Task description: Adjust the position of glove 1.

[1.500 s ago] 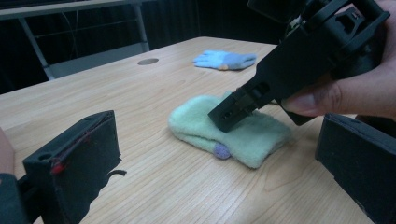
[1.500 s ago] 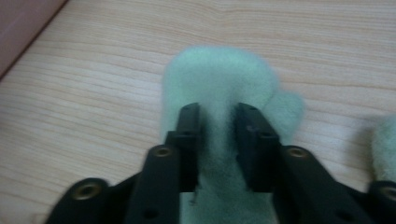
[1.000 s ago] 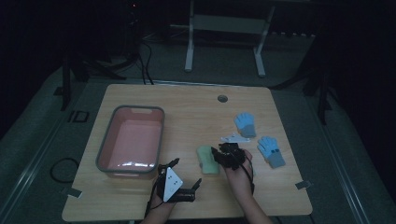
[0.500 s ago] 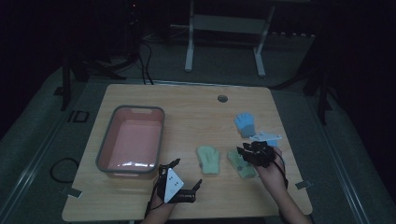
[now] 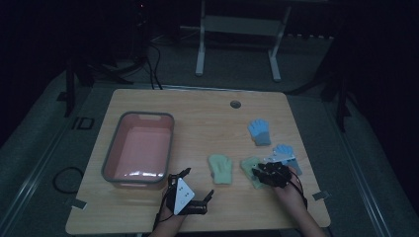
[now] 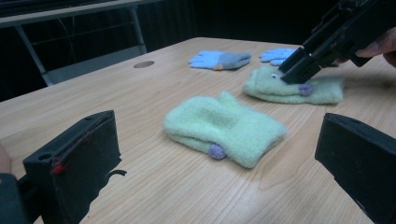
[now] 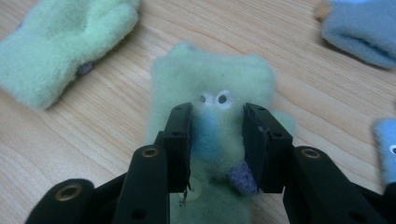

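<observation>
Right gripper [image 7: 217,140] stands over the pale green fleece mitten with googly eyes [image 7: 212,88], jaws part open and straddling its blue patch; I cannot tell whether the pads press on the fabric. From the left gripper view I see those jaws tilted down with their tips at the mitten's top face. That mitten lies flat near the table's front right.

Left gripper [image 6: 219,168] rests at the front edge, jaws wide apart with nothing between them.

Surroundings, largest first:
- Light wooden table [image 5: 197,113], bearing everything.
- Pink plastic tub with grey rim [image 5: 109,158], at the left, well apart from the mittens.
- Second pale green fleece mitten [image 5: 221,169], just left of the first, between the two grippers.
- Blue knit glove with grey cuff [image 5: 259,131], farther back.
- Second blue glove [image 5: 283,149], just beside the right gripper, partly covered by it.
- Round cable hole [image 5: 235,104], near the far edge.
</observation>
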`<action>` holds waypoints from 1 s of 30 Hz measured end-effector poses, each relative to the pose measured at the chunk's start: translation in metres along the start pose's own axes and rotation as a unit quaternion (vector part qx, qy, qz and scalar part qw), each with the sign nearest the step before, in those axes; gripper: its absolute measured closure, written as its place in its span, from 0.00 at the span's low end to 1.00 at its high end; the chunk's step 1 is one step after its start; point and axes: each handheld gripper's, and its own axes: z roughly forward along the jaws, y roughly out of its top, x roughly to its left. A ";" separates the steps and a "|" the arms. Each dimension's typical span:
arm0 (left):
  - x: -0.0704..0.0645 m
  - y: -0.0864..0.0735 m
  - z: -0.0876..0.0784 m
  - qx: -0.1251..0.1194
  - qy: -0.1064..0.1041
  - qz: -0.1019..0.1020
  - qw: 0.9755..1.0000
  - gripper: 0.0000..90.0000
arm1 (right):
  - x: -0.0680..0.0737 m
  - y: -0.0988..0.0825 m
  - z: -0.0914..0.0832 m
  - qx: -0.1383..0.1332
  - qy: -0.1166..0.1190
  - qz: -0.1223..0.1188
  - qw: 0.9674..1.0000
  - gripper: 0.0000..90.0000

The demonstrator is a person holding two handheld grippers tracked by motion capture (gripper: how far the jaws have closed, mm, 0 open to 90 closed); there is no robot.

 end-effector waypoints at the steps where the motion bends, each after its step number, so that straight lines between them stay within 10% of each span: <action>1: 0.000 0.000 0.000 0.000 0.000 0.000 1.000 0.00 | 0.000 -0.001 0.000 -0.001 0.000 -0.001 1.000 0.71; 13: -0.001 0.000 0.000 0.001 0.002 0.002 1.000 0.00 | 0.012 -0.002 0.003 -0.008 -0.024 -0.014 1.000 0.94; 20: -0.001 0.000 0.000 0.001 0.004 0.002 1.000 0.00 | 0.025 0.013 -0.009 -0.029 -0.064 0.044 0.997 0.97; 30: -0.001 0.000 0.000 0.000 0.004 0.001 1.000 0.00 | 0.034 0.034 -0.028 -0.065 -0.116 0.136 0.982 0.97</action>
